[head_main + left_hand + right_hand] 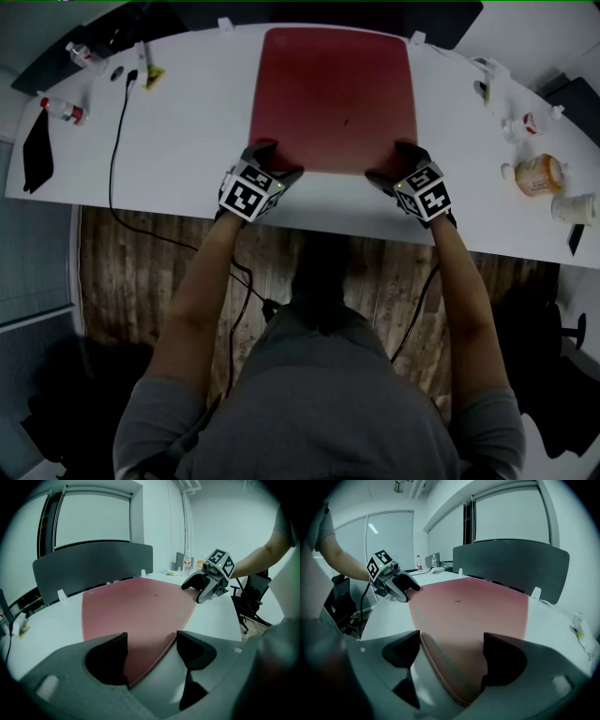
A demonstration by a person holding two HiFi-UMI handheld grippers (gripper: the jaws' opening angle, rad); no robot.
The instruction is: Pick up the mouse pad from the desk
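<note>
mouse pad: the red mouse pad [333,98] lies flat on the white table [187,122], centred and reaching toward the far edge, with its near edge facing the person.
lift: not begun. No corner of the pad looks raised off the table in any view.
progress: the approach looks finished, with both tools set at the pad's near corners. The grip and the lift are still to come.
left gripper: the left gripper [151,639] has its fingers spread wide. The pad's near-left corner sits in the gap, with its stitched edge running slantwise between them. Neither finger presses on it.
right gripper: the right gripper [451,639] also has its fingers spread. The near-right corner fills most of the gap, and its rounded tip points back toward the tool's body. I see no pinch here either.
what is left: probably getting a finger under the thin edge at each corner, closing both together, then raising the pad level.
surroundings: a black cable [114,141] and some bottles [539,173] lie near the table's two ends, well apart from the pad.
</note>
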